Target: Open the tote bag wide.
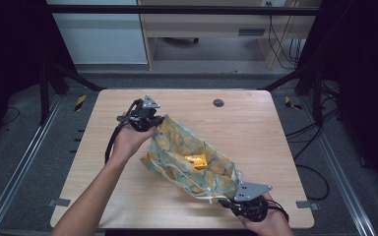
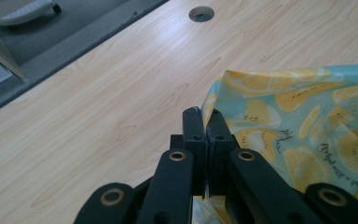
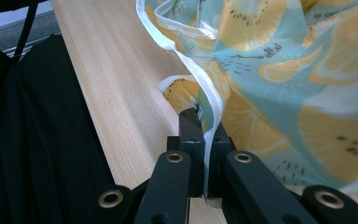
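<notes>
The left gripper (image 1: 153,120), held in the person's left hand (image 1: 128,140) over the far left part of the table, has its two black jaws pressed together on the far edge of a soft bag of pale blue fabric printed with yellow citrus slices (image 1: 192,160). In the left gripper view the cloth edge (image 2: 216,100) runs straight down into the seam between the jaws. The right gripper (image 1: 226,200), in the right hand (image 1: 268,221) at the near right edge of the table, is likewise clamped: its jaws are closed on the bag's near edge together with a thin white ribbon drawstring (image 3: 205,93) that loops out of the hem and drops between them.

Small dark script is printed beside some of the fruit slices (image 2: 331,156), but it is too small and blurred to read.

The bag lies slantwise across the middle of the light wooden table (image 1: 256,123), stretched between the two grippers with its mouth gaping upward. Inside the opening sits a small yellow block-shaped object (image 1: 197,161); what it is I cannot tell. A round grey grommet (image 1: 218,103) is set into the tabletop near the far edge, well apart from the bag.
</notes>
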Motion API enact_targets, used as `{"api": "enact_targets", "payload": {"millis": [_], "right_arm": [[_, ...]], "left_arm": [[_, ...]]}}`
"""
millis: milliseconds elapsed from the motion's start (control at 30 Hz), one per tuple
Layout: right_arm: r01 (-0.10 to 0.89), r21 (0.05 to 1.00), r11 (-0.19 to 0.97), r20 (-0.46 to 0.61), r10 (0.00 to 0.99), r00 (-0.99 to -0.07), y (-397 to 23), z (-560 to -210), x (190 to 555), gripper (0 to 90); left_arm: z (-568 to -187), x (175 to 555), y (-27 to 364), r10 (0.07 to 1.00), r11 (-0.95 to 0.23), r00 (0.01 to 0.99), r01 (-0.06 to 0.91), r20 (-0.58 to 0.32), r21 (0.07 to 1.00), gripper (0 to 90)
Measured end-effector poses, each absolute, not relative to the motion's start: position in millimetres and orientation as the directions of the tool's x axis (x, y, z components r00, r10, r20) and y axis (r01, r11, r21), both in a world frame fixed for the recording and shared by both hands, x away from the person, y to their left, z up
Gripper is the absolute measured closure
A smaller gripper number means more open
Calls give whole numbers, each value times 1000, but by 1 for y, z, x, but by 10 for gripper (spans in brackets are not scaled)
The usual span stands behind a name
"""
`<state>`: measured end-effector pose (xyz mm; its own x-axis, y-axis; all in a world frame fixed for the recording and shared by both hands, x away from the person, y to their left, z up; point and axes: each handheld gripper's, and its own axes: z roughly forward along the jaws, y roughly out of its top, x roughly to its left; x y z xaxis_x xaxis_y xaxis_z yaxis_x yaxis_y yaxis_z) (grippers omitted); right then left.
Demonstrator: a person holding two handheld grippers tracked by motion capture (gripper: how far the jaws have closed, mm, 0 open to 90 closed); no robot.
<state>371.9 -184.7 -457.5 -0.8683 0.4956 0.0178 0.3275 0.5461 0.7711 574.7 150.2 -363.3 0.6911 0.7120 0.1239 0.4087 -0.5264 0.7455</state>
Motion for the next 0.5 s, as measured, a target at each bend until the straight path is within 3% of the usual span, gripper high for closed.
{"api": "enact_targets", "payload": {"millis": [500], "right_arm": [[361,755,548,49,502,-864,-198,-471,376,896]], "left_arm": [[-414,582,147,709,-552,701,484,76,680,893]]}}
